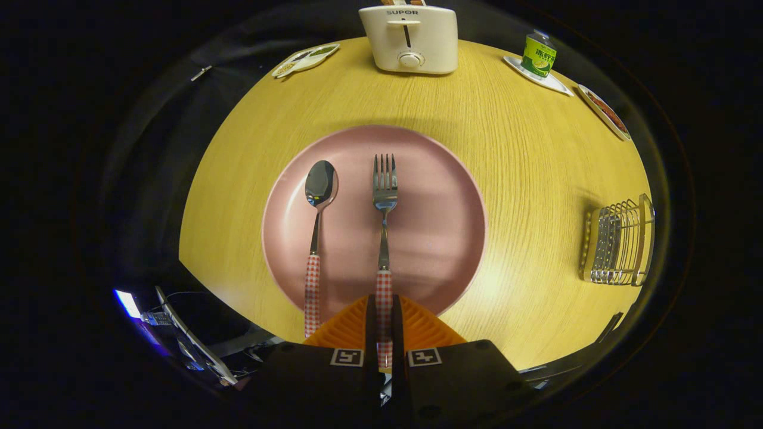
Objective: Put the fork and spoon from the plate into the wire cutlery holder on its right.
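Gripper view: spoon [319, 208] beside tongs-pinched [384, 325] fork [384, 202].

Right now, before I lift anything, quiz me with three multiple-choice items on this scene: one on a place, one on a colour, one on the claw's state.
1. Where is the holder?
A. right of the plate
B. behind the toaster
C. on the plate

2. What colour is the plate?
A. white
B. pink
C. blue

3. What is the claw doing?
A. open above the spoon
B. shut on nothing
C. shut on the fork handle

Answers:
1 A, the holder stands on the table to the plate's right.
2 B, the plate is pink.
3 C, both fingers press the checked fork handle at the plate's near rim.
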Available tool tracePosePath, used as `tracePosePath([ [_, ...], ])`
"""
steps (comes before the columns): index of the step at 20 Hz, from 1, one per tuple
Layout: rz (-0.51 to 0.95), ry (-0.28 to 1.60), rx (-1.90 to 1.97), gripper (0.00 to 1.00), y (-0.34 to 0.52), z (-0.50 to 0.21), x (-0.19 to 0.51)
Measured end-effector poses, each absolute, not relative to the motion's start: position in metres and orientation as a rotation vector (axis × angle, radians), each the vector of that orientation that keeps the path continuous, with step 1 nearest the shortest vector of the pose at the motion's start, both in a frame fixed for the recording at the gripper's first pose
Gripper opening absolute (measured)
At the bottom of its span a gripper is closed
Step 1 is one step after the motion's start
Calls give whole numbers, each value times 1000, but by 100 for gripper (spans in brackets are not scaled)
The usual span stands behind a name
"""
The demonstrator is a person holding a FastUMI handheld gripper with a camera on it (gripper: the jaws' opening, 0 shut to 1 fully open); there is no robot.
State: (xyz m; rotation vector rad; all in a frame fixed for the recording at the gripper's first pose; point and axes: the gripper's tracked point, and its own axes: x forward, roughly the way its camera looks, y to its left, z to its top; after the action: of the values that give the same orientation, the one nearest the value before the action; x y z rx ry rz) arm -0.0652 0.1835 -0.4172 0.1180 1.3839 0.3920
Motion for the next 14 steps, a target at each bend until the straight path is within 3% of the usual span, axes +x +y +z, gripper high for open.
tracePosePath([
  [8, 455, 1294, 108, 12, 97, -338, -43],
  [14, 435, 1389, 19, 12, -11, -309, -42],
])
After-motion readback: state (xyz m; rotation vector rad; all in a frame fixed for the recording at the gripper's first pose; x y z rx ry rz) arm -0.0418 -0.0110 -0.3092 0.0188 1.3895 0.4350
